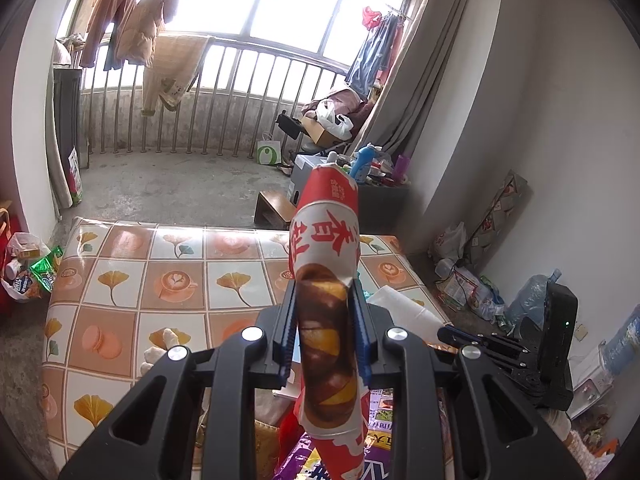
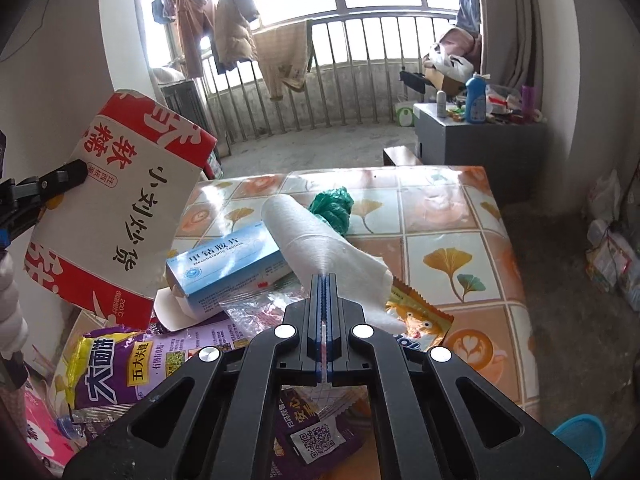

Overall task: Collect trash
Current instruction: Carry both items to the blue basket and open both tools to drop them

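**Left gripper lifting a paper snack bag over the littered bench**

The red-and-white paper snack bag (image 1: 326,280) is hanging in the air above the bench (image 1: 132,280), pinched between the fingers of the left gripper (image 1: 325,320), which is clamping it around its printed middle. In the right wrist view the same bag (image 2: 116,208) is showing at the left, raised over the near litter. The right gripper (image 2: 325,312) is hovering with its fingers pressed together; a thin clear film seems to be caught between them, though I cannot tell for certain. Just ahead of it are lying a paper towel roll (image 2: 316,236), a blue medicine box (image 2: 228,264), a green plastic wad (image 2: 332,204) and purple wrappers (image 2: 132,368).
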A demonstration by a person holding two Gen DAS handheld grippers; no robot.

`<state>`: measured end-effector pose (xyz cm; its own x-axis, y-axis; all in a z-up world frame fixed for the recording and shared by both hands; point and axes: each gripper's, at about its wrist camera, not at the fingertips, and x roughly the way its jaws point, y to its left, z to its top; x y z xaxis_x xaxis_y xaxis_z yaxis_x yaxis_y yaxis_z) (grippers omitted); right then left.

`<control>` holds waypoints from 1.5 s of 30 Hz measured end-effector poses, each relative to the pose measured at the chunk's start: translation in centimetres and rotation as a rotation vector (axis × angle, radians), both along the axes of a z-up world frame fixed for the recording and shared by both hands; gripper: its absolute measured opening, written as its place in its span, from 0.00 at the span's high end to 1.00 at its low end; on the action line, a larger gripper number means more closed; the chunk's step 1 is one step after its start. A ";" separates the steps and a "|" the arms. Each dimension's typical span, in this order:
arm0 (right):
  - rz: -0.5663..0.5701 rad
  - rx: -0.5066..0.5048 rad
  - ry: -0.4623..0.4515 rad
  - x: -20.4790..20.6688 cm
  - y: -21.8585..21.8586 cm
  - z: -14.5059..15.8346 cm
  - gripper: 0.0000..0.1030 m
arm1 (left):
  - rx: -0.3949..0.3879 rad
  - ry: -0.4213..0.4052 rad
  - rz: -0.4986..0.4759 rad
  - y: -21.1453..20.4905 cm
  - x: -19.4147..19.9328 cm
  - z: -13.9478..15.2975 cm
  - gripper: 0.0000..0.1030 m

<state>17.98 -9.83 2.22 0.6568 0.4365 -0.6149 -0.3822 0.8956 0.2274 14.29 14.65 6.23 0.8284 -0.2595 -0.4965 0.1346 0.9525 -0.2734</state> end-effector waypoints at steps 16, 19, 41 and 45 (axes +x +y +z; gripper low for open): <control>-0.179 0.259 -0.198 -6.4 -7.6 6.3 1.00 | 0.125 -0.115 -0.074 -5.5 -2.4 5.1 0.77; -0.221 0.271 -0.218 -7.4 -9.5 6.5 1.00 | 0.138 -0.139 -0.119 -7.9 -2.6 6.0 0.77; -0.907 0.382 -0.042 -14.1 -30.9 -3.3 1.00 | 0.232 0.050 -0.703 -42.7 2.7 1.4 0.77; -1.061 0.406 0.091 -15.1 -34.9 -8.5 1.00 | 0.275 0.143 -0.802 -49.9 3.9 -4.3 0.77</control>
